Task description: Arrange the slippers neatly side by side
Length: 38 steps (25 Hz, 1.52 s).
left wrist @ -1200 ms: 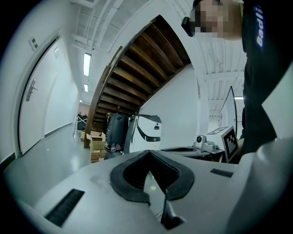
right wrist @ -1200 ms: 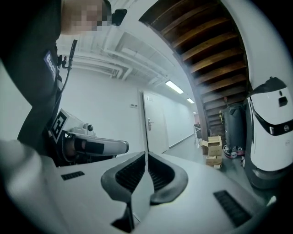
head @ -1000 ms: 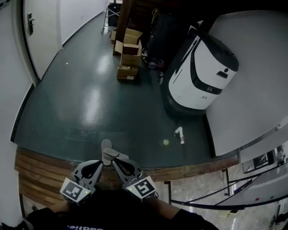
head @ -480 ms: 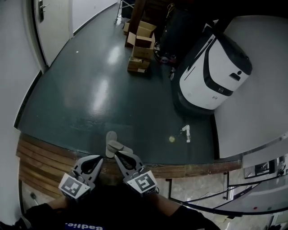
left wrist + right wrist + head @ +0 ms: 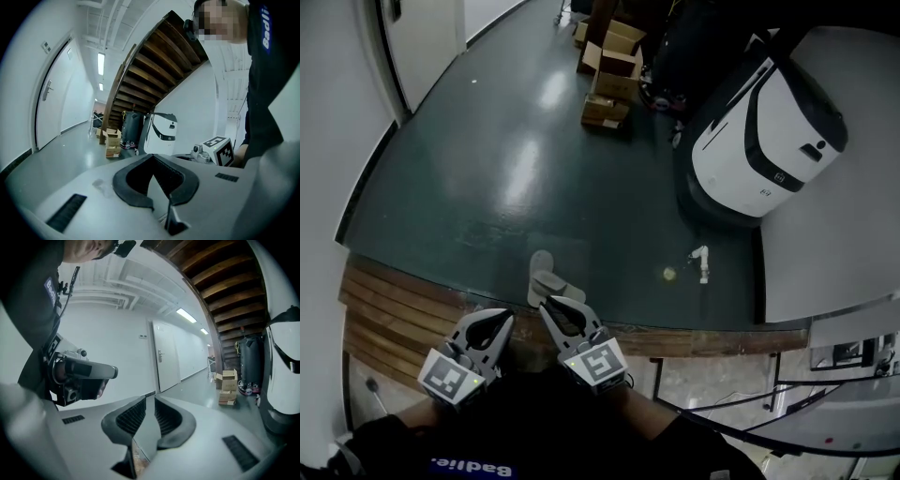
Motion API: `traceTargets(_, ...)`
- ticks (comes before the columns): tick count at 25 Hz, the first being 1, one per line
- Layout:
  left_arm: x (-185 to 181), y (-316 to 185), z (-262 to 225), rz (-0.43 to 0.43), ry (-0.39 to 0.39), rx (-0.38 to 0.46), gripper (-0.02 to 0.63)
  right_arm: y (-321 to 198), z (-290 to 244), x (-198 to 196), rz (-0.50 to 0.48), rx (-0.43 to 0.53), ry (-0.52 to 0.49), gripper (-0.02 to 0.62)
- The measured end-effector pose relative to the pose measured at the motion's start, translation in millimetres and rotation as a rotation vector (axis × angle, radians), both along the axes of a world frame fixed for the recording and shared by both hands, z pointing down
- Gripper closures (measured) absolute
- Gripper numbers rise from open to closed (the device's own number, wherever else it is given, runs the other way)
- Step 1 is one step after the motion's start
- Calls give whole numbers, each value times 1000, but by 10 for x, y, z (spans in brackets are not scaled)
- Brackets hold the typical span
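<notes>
Floor (image 5: 506,178) of dark green fills a hallway seen from above, with a white machine (image 5: 769,122) parked at its right edge and cardboard boxes (image 5: 614,70) stacked at the far end. A wooden step (image 5: 394,309) borders the floor on the near side, where a person stands with a gripper in each hand. The left gripper (image 5: 502,319) hangs over the step, its jaws together and nothing between them. The right gripper (image 5: 549,306), just beside it, points toward the slippers; its jaws are opening, with a narrow gap between the pads and nothing in it. The two grey slippers (image 5: 544,279) lie on the floor just past the step, meeting at an angle rather than side by side. A small yellow ball (image 5: 669,274) rests well to their right. The work appears to be at the reaching stage, with neither slipper gripped. The next move likely calls for lowering the right gripper onto the angled slipper, closing on its edge and turning it parallel to its mate.
</notes>
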State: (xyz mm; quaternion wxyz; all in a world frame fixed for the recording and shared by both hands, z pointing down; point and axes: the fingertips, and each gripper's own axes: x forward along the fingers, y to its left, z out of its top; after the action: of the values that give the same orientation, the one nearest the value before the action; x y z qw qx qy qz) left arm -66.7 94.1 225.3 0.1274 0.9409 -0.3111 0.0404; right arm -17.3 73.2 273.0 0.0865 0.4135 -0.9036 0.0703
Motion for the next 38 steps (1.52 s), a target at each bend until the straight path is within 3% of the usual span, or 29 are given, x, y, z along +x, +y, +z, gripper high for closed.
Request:
traceTargets(22,-226,-105,284,-88,-37,-77,606,-454,648,112,34,-81,40,523)
traceTargets(38,-383,-255,609,-161,-40,-175,606,-850,1464,232,49,-199,115,495)
